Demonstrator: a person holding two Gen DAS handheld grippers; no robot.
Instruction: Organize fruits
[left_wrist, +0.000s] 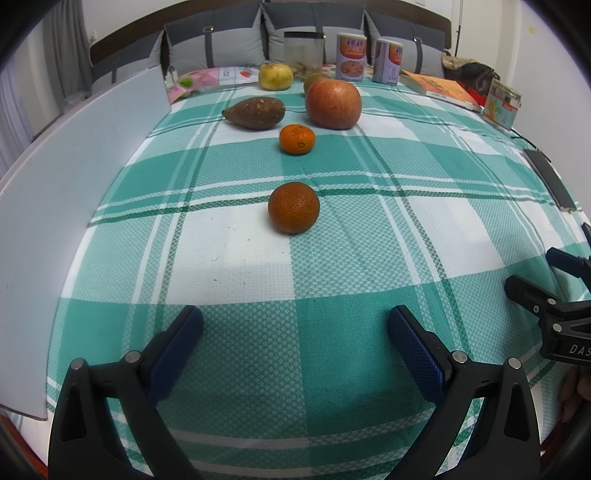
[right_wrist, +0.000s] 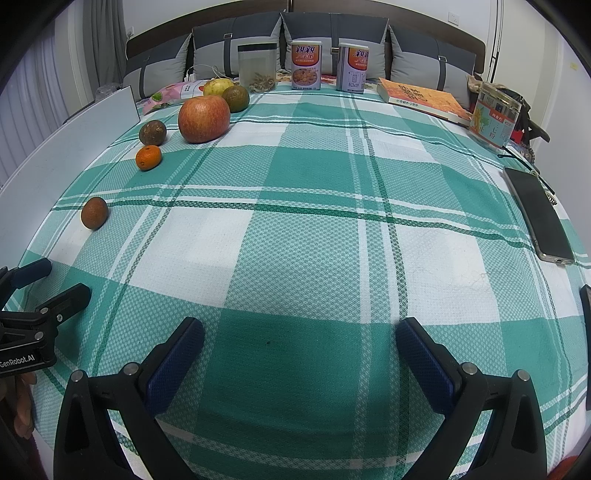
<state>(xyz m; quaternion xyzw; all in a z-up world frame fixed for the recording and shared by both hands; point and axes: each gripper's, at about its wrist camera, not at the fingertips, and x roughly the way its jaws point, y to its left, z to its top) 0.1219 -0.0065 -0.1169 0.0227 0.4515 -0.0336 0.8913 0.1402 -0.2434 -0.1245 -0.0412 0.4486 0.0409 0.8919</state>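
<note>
Fruits lie on a green checked tablecloth (left_wrist: 332, 288). In the left wrist view a dark orange tangerine (left_wrist: 293, 207) is nearest, then a bright small tangerine (left_wrist: 297, 139), a brown pear-shaped fruit (left_wrist: 255, 113), a big red apple (left_wrist: 333, 103), a yellow fruit (left_wrist: 275, 76) and a greenish fruit (left_wrist: 314, 79) behind the apple. My left gripper (left_wrist: 295, 328) is open and empty, short of the dark tangerine. My right gripper (right_wrist: 300, 336) is open and empty over bare cloth; the fruits lie far left there: dark tangerine (right_wrist: 94, 213), small tangerine (right_wrist: 148, 157), apple (right_wrist: 204, 119).
A white board (left_wrist: 74, 206) leans along the left edge. At the back stand a clear container (right_wrist: 257, 68), two cans (right_wrist: 306, 65), a book (right_wrist: 421, 98) and a jar (right_wrist: 495, 114). A phone (right_wrist: 539, 214) lies at the right. Grey cushions (right_wrist: 332, 33) are behind.
</note>
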